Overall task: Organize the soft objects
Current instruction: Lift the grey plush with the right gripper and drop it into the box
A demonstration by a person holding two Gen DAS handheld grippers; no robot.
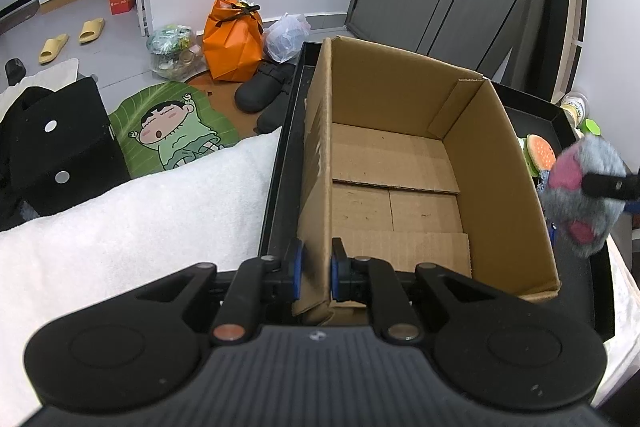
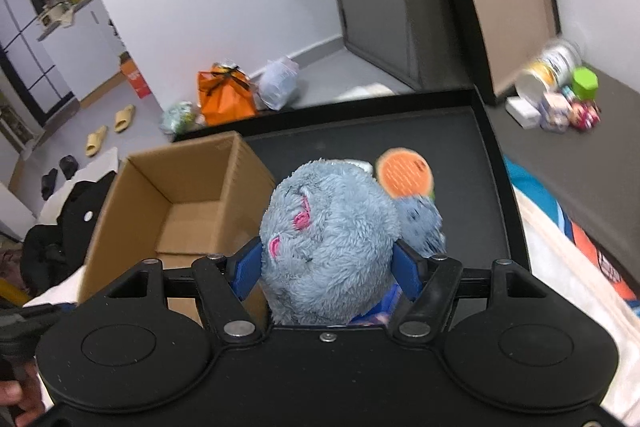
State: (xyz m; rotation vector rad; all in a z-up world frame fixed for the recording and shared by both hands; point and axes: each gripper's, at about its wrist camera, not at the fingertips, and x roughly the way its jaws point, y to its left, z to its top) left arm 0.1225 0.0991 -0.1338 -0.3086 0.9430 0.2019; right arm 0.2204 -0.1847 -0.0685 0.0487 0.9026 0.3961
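An open, empty cardboard box [image 1: 400, 163] stands in a black tray [image 1: 280, 163]; it also shows in the right wrist view [image 2: 176, 195]. My left gripper [image 1: 317, 271] is shut on the box's near left wall. My right gripper [image 2: 326, 263] is shut on a grey plush toy [image 2: 332, 235] with pink marks, held above the tray to the right of the box. The toy also shows at the right edge of the left wrist view [image 1: 584, 195]. A round orange and green plush [image 2: 405, 174] and another grey plush [image 2: 422, 223] lie in the tray behind it.
A white towel [image 1: 140, 219] lies left of the tray. Bottles and small boxes [image 2: 556, 95] stand on a dark surface at the far right. Bags [image 1: 232, 39], shoes and a cartoon mat [image 1: 172, 127] are on the floor beyond.
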